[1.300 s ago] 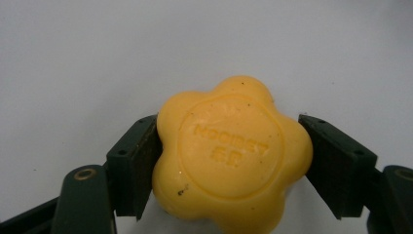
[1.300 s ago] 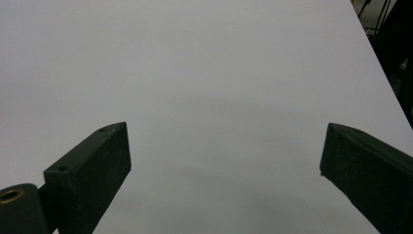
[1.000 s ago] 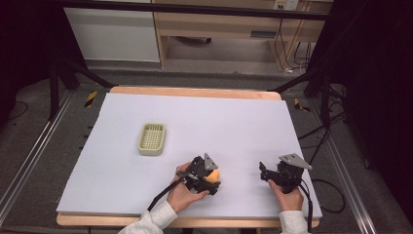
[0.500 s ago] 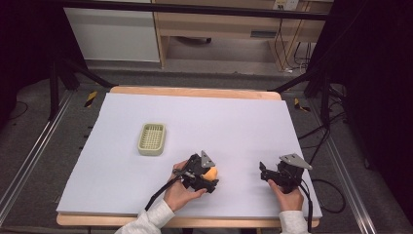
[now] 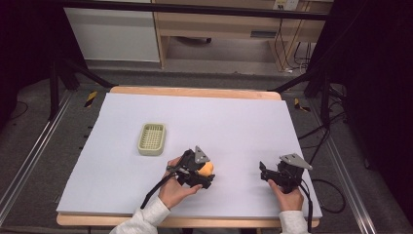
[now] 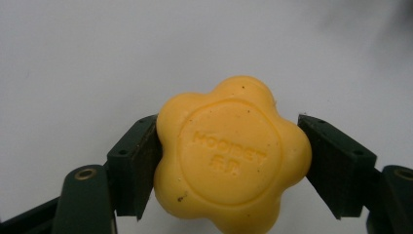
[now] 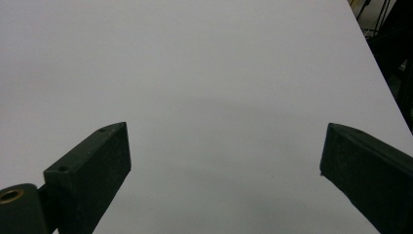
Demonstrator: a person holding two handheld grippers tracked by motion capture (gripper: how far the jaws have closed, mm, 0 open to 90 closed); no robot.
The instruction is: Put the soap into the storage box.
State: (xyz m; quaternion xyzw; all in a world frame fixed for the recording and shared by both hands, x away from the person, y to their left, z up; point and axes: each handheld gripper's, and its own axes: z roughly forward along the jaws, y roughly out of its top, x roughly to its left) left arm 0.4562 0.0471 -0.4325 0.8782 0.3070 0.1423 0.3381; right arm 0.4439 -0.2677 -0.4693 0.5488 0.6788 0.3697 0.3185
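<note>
A yellow flower-shaped soap point(image 6: 233, 156) with a stamped round face sits between the two black jaws of my left gripper point(image 6: 228, 163), which press on its left and right sides. In the high view the left gripper point(image 5: 203, 174) holds the soap point(image 5: 208, 169) just above the white table sheet point(image 5: 234, 122), near the front middle. A pale green soap dish point(image 5: 152, 139) lies to the left and a little farther back, apart from it. My right gripper point(image 5: 263, 172) rests at the front right. Its jaws stand wide open point(image 7: 224, 161) over bare white sheet.
The wooden table edge point(image 5: 195, 92) runs along the back, and metal rails point(image 5: 29, 161) flank both sides. Cables point(image 5: 326, 187) trail off the right edge. Shelving stands on the floor beyond the table.
My left gripper has moved a little to the left and away from the front edge with the soap in it. The right gripper has stayed put.
</note>
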